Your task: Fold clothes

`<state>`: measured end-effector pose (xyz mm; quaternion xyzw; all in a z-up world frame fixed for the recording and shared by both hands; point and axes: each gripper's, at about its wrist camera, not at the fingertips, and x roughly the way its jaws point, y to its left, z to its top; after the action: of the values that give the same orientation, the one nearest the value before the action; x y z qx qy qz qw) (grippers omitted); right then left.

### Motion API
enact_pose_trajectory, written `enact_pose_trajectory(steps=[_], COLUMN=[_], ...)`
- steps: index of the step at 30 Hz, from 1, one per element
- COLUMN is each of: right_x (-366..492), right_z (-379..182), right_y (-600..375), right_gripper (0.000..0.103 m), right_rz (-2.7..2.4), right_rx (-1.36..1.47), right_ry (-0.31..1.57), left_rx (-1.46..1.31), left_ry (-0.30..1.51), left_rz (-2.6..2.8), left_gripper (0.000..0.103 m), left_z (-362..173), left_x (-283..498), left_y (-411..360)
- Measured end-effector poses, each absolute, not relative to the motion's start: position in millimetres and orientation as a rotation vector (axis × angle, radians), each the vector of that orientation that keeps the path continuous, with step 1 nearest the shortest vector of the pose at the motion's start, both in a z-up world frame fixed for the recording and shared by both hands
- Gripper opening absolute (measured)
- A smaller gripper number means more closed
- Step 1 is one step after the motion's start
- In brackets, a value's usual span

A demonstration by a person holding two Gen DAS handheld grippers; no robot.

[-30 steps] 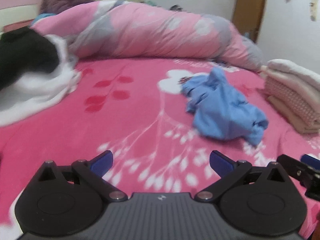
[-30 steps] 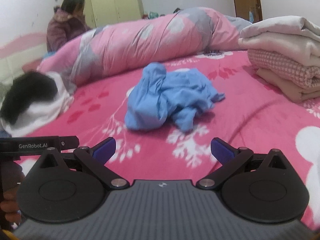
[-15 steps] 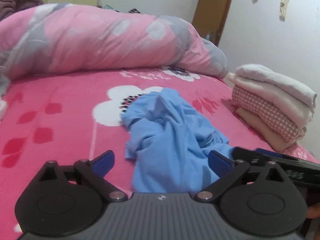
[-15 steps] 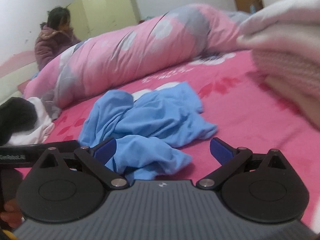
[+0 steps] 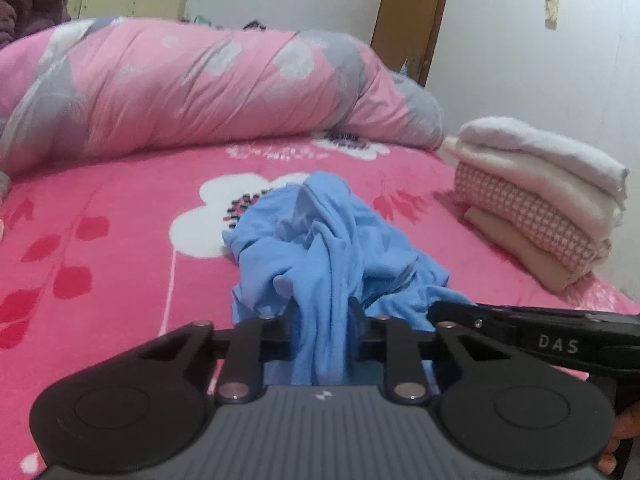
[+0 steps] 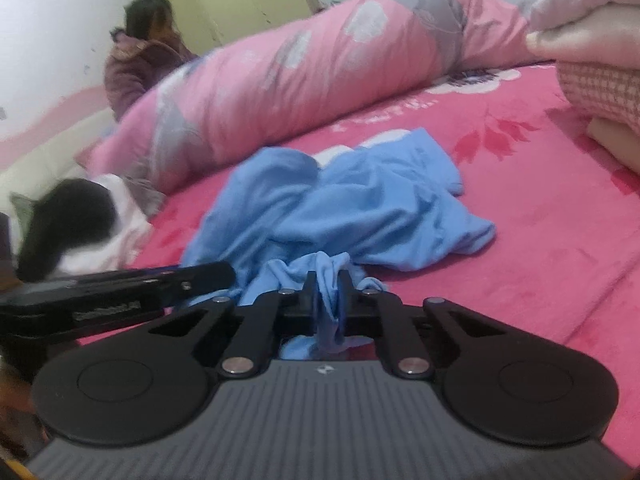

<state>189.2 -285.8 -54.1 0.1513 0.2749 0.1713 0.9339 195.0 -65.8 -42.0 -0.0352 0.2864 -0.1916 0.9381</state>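
A crumpled light-blue garment [image 5: 320,240] [image 6: 340,208] lies in a heap on the pink flowered bedspread [image 5: 100,240]. My left gripper [image 5: 322,308] is shut on a bunched fold at the garment's near edge. My right gripper [image 6: 326,284] is shut on another bunched fold of the same near edge. Each gripper shows in the other's view: the right one's body [image 5: 540,340] at the right of the left wrist view, the left one's body [image 6: 120,296] at the left of the right wrist view. The two stand close, side by side.
A stack of folded clothes [image 5: 540,200] [image 6: 592,60] sits at the right. A rolled pink and grey quilt [image 5: 200,88] [image 6: 320,60] lies across the back. A black and white garment [image 6: 72,228] lies at the left. A person in a purple jacket [image 6: 140,64] sits behind.
Both grippers moved in to the blue garment's near edge and went from open to shut on folds of it.
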Motion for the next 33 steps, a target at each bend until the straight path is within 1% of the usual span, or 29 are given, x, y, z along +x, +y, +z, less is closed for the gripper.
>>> enact_pose_trajectory(steps=[6, 13, 18, 20, 21, 23, 24, 25, 26, 27, 28, 29, 30, 31, 33], right_x=[153, 85, 29, 18, 13, 6, 4, 2, 1, 0, -1, 0, 1, 2, 5], right_z=[-34, -22, -24, -33, -37, -46, -49, -48, -47, -40, -34, -29, -24, -18, -8], right_y=[-277, -264, -256, -259, -261, -266, -270, -273, -277, -280, -284, -280, -277, -273, -265], right_gripper=[0.006, 0.006, 0.006, 0.007, 0.009, 0.010, 0.010, 0.010, 0.011, 0.013, 0.014, 0.021, 0.031, 0.036, 0.059], right_rz=[0.432, 0.571, 0.696, 0.694, 0.693, 0.672, 0.651, 0.628, 0.605, 0.585, 0.565, 0.562, 0.560, 0.557, 0.552], right_rx=[0.350, 0.370, 0.345, 0.336, 0.332, 0.330, 0.332, 0.325, 0.317, 0.312, 0.308, 0.299, 0.291, 0.282, 0.265], right_ry=[0.519, 0.507, 0.525, 0.576, 0.602, 0.664, 0.701, 0.716, 0.730, 0.720, 0.709, 0.689, 0.670, 0.650, 0.611], left_rx=[-0.104, -0.166, -0.178, -0.184, -0.185, -0.196, -0.204, -0.211, -0.215, -0.220, -0.223, -0.226, -0.231, -0.236, -0.244], left_ry=[0.521, 0.476, 0.517, 0.545, 0.563, 0.600, 0.604, 0.599, 0.588, 0.578, 0.567, 0.561, 0.561, 0.561, 0.565], left_rz=[-0.418, -0.478, -0.489, -0.486, -0.484, -0.471, -0.466, -0.462, -0.460, -0.458, -0.454, -0.451, -0.449, -0.448, -0.440], left_gripper=[0.015, 0.014, 0.015, 0.016, 0.017, 0.024, 0.032, 0.042, 0.049, 0.066, 0.077, 0.079, 0.081, 0.086, 0.091], left_z=[-23, -11, -21, -29, -34, -44, -48, -49, -50, -50, -50, -51, -51, -52, -53], left_x=[151, 71, 22, 7, 2, -4, -8, -10, -12, -14, -15, -16, -16, -15, -15], left_y=[-45, 8, 38, 49, 53, 59, 62, 64, 65, 66, 67, 67, 68, 68, 69])
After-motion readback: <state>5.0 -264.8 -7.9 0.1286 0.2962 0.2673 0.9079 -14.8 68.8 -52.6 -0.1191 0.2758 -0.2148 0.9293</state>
